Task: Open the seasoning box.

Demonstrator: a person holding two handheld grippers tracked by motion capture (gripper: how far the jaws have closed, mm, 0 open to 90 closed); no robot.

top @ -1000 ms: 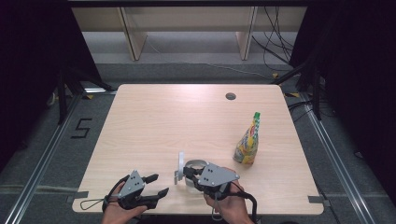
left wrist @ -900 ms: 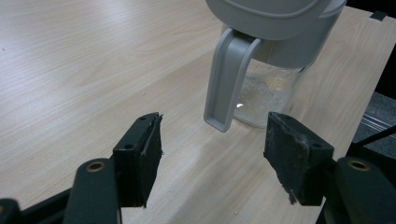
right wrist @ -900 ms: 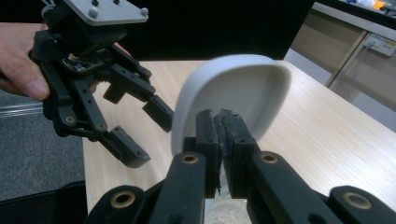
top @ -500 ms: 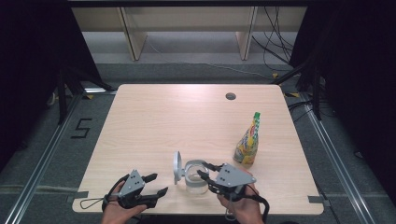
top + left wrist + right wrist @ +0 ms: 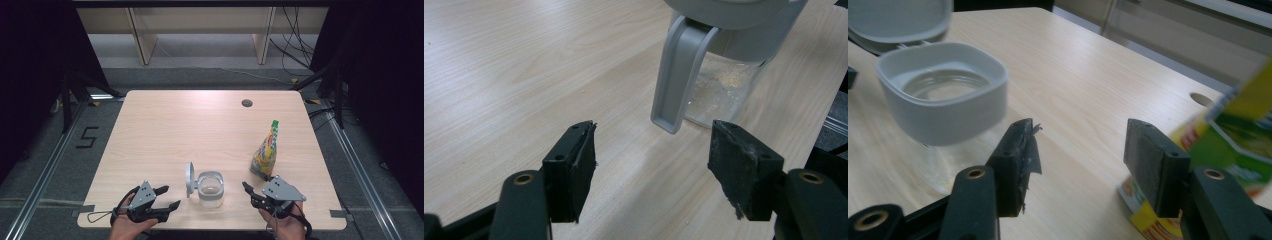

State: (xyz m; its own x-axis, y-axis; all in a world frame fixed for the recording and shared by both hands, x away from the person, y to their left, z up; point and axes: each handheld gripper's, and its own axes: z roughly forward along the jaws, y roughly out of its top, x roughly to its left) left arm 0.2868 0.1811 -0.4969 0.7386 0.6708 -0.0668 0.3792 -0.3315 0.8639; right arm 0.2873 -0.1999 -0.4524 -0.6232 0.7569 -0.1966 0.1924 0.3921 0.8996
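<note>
Jaws of the right gripper (image 5: pixel 250 192) are spread, with nothing between them; they have just been opening. In the high view, the green and yellow plastic snack pouch (image 5: pixel 265 152) stands just beside this gripper, at about one o'clock from its tips. The pouch is tall and thin, with its long side pointing up and its green tip at the top. It looks soft and crinkly. In the right gripper view, the pouch (image 5: pixel 1243 125) is seen close behind the right-hand pad.

The clear glass jar with a grey plastic rim (image 5: pixel 210 188) is set near the front edge of the pale wooden table (image 5: pixel 200 125), between the two grippers. Its round grey lid (image 5: pixel 189 178) is flipped up on the jar's nine o'clock side. The jar looks hard and smooth, with a few crumbs at the bottom.

The left gripper (image 5: pixel 167 197) is held at nine o'clock from the jar, its jaws wide apart and empty. In the left gripper view, the grey lid latch (image 5: pixel 679 75) hangs just past the pads.

The right gripper is nearer the pouch, so the pouch is likely to be picked up by it next.
</note>
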